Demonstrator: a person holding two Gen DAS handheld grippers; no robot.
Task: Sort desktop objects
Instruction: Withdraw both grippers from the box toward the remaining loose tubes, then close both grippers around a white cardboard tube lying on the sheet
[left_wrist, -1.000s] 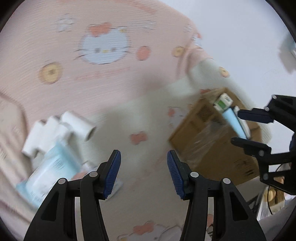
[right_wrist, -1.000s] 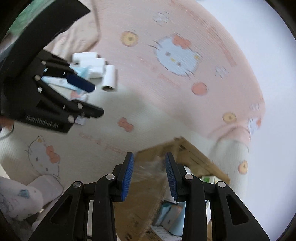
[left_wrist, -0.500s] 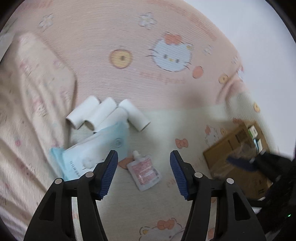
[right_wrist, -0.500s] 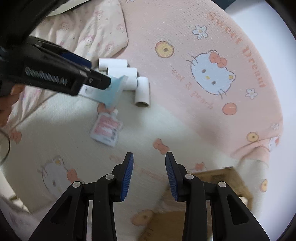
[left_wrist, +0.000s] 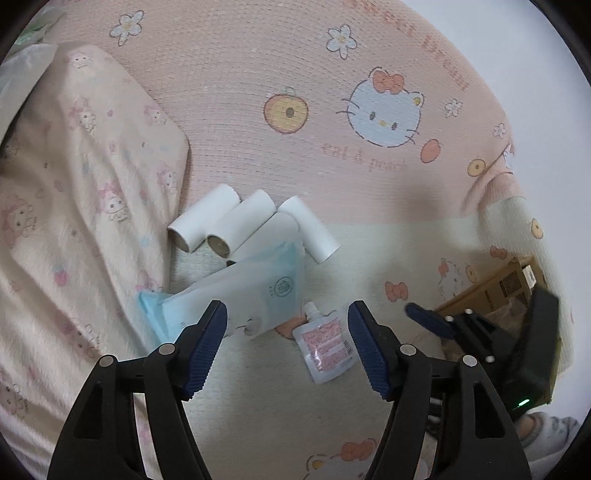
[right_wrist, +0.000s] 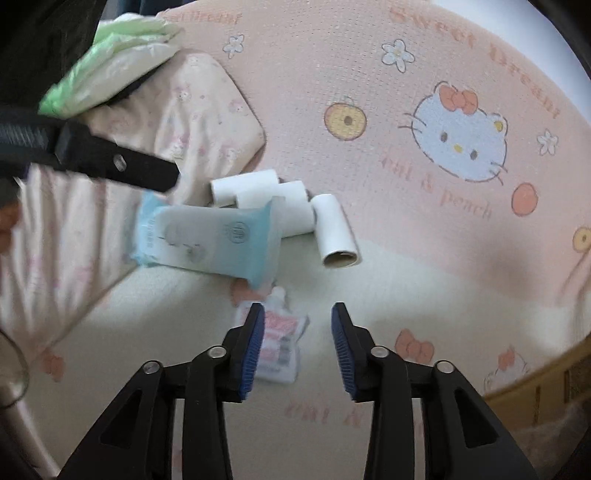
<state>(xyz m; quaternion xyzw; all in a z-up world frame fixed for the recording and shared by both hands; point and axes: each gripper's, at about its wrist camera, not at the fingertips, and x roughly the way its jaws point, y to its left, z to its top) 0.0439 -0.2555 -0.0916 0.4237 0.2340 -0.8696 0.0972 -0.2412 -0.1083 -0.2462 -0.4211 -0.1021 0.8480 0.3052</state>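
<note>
Several white paper rolls (left_wrist: 255, 225) lie on the bed cover, also in the right wrist view (right_wrist: 291, 206). A light blue wet-wipe pack (left_wrist: 236, 295) leans on them, also in the right wrist view (right_wrist: 210, 236). A small pink spout pouch (left_wrist: 327, 345) lies in front, also in the right wrist view (right_wrist: 282, 343). My left gripper (left_wrist: 286, 347) is open and empty above the pack and pouch. My right gripper (right_wrist: 297, 343) is open and empty, with the pouch by its left finger.
A cardboard box (left_wrist: 495, 291) with small items sits at the right, its edge also in the right wrist view (right_wrist: 546, 384). A pink pillow (left_wrist: 74, 206) lies at the left. A green-white packet (right_wrist: 110, 62) lies behind the pillow.
Both grippers swung left from the cardboard box toward the rolls, pack and pouch, and came closer to them. Both stayed open.
</note>
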